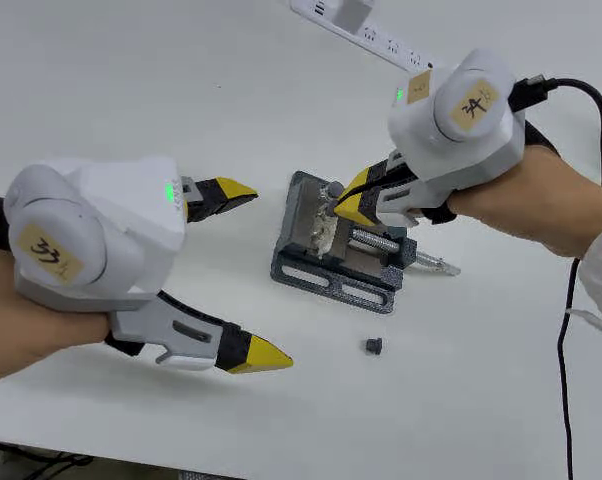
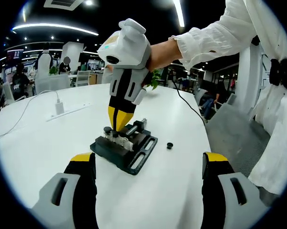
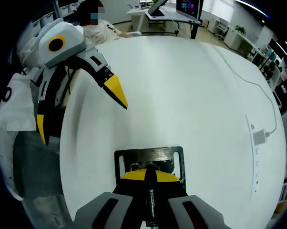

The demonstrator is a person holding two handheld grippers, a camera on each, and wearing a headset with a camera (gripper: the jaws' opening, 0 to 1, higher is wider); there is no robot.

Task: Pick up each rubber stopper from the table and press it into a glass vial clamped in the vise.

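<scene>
Head view looked steeply down, close; gripper views faced each other across the shared dark grey metal vise (image 1: 331,285).

The left gripper (image 1: 266,275) and right gripper (image 1: 343,207) have white shells, black jaws with yellow tips, tan handwritten labels (image 1: 49,255) and green lights (image 1: 168,192). A black cable (image 1: 562,390) leaves the right one. The sleeve (image 2: 205,36) is white.

The right tongs (image 1: 349,203) hang over the vise (image 1: 331,282), blocking its top. Bare bench (image 1: 181,80) lies open between the vise and the wide-spread left tongs (image 1: 267,275). The stopper (image 1: 373,346) stands clear on every side. A cable (image 1: 560,350) edges the right.
</scene>
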